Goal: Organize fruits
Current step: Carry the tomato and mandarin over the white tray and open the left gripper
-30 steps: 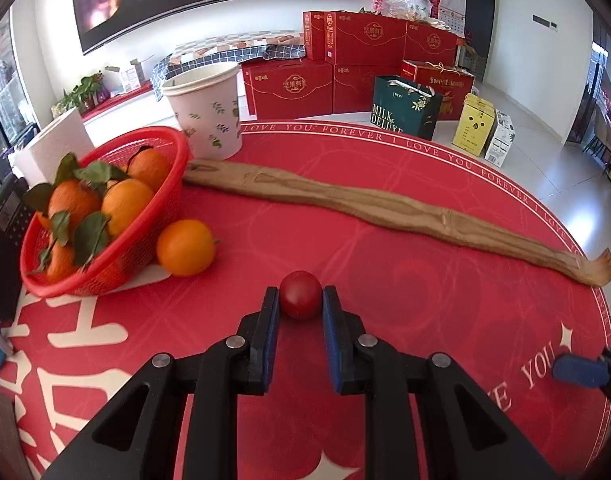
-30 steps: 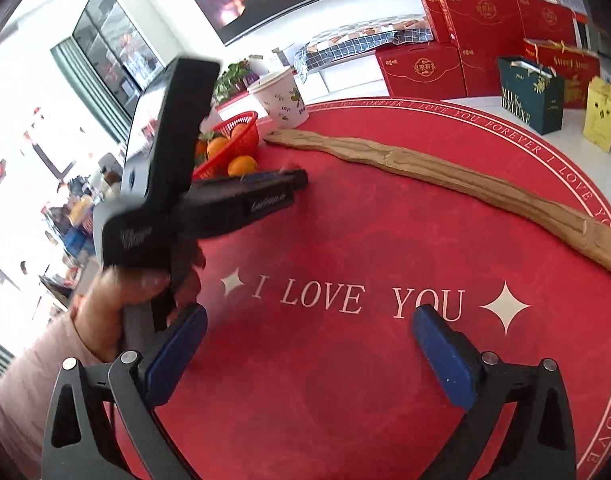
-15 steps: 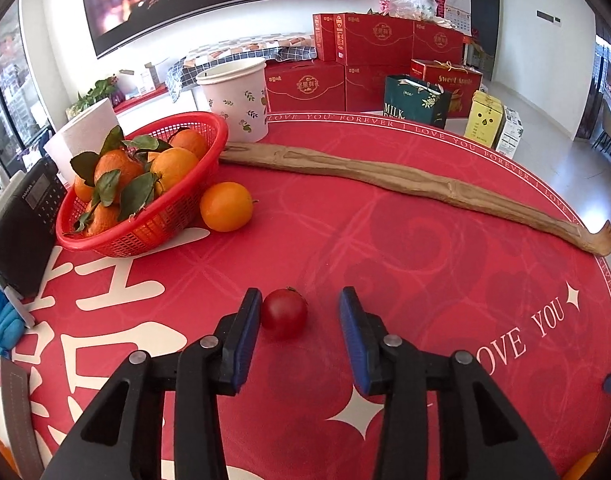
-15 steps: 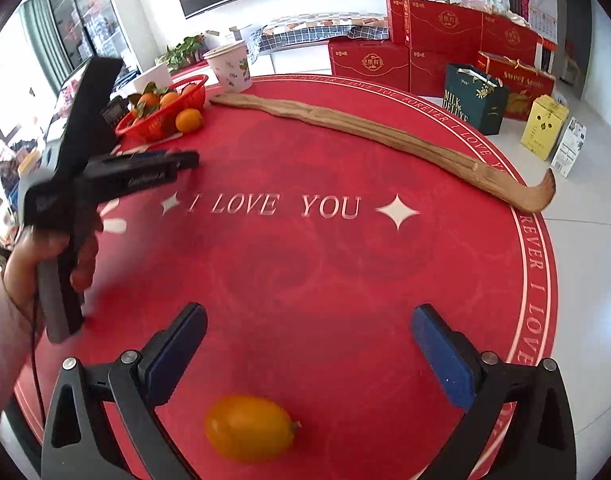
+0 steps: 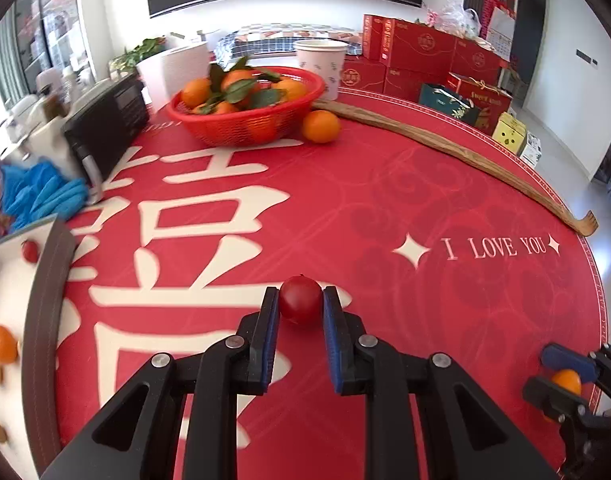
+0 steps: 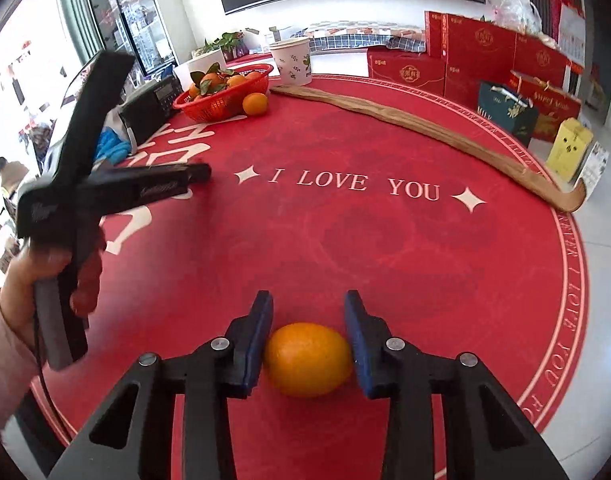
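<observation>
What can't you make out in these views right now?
- Left wrist view: the white tray is cut off by the left edge and blurred; its contents are unclear.
- Left wrist view: the right gripper is tiny at the corner.
- Right wrist view: the left gripper is motion-blurred, its tomato hidden.

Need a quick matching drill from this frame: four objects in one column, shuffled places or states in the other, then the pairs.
Things
1. red tomato
2. orange citrus fruit
3. loose orange
4. leafy oranges

Places
A. on the tablecloth, beside the red basket
B. between the blue pads of the left gripper
C. piled inside the red basket
D. between the blue pads of the right gripper

Pairs: 1-B, 2-D, 3-A, 4-C
</observation>
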Demonstrator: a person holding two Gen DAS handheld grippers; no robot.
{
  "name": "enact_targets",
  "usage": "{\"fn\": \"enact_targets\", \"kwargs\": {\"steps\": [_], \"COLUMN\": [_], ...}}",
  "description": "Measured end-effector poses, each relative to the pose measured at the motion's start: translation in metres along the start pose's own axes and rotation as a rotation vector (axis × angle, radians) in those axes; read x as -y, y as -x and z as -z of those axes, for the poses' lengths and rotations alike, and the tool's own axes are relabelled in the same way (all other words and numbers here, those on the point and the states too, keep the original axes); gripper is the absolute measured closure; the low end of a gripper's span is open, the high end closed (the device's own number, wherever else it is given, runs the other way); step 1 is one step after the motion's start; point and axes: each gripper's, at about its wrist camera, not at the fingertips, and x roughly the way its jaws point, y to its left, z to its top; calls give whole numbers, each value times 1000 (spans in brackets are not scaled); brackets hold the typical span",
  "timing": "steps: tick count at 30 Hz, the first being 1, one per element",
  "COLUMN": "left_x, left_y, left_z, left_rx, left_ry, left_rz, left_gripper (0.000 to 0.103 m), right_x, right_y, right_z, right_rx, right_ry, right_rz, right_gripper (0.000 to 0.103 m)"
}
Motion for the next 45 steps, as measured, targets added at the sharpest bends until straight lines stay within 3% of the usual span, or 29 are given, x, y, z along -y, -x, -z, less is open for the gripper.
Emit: {"fn": "enact_targets", "kwargs": {"steps": [5, 8, 15, 18, 23, 27, 45], "left_x": [-46, -64, -89, -94, -100, -100, -108], "left_y": [32, 44, 46, 40, 48, 46, 39], "left_z": [34, 37, 33, 34, 40, 38, 40], "left_rx": [35, 84, 196, 160, 182, 179, 142], "left_ry": [103, 128, 152, 158, 168, 162, 207], "left_rz": [-14, -50, -85, -45, -68, -70, -49], "left_gripper": [80, 80, 80, 80, 80, 80, 80], "right_x": [-39, -62, -97, -102, -107, -114, -111], "right_y": [-17, -30, -46, -58, -81, -72, -77], "right_z": [-13, -22, -60, -67, -58, -55, -54], "right_rx": [-14, -17, 66, 71, 14, 67, 38], "right_ry": [21, 23, 9, -15, -25, 39, 23], "right_rz": [-96, -148, -77, -101, -116, -43, -42], "right_gripper": [65, 65, 65, 65, 65, 65, 65]}}
